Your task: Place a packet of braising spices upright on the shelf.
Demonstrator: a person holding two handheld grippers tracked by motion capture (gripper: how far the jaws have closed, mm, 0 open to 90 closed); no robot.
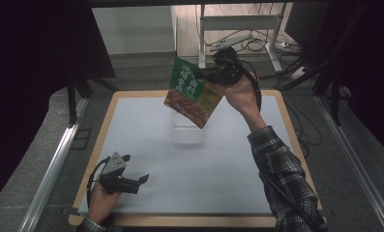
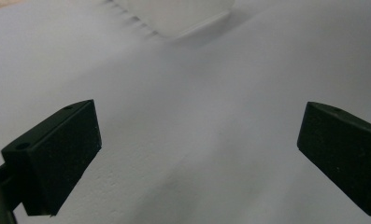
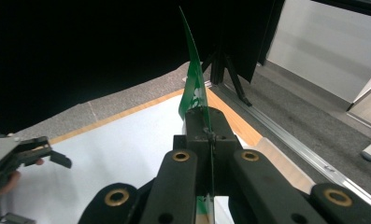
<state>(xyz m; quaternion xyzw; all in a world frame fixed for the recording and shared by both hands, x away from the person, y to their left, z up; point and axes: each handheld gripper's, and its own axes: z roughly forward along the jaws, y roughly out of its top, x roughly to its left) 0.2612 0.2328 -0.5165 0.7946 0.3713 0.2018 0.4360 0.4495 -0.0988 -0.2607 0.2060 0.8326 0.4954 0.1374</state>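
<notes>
A flat food pouch (image 1: 192, 92), green on top and orange-red below, hangs tilted in the air above the far middle of the table. My right gripper (image 1: 205, 73) is shut on its upper right edge. In the right gripper view the pouch (image 3: 193, 88) stands edge-on, pinched between the two closed jaws. A clear plastic container (image 1: 187, 133) sits on the white mat (image 1: 131, 145) directly below the pouch; its corner (image 2: 174, 16) lies far ahead in the left gripper view. My left gripper (image 1: 136, 169) rests low at the near left, jaws wide open over bare mat, and appears again as the left gripper (image 3: 47, 151).
The wooden table rim (image 1: 189, 221) borders the mat. Metal rails (image 1: 54, 164) run along both sides. Behind the table stand a white desk frame (image 1: 238, 24) and loose cables (image 1: 257, 46) on the floor.
</notes>
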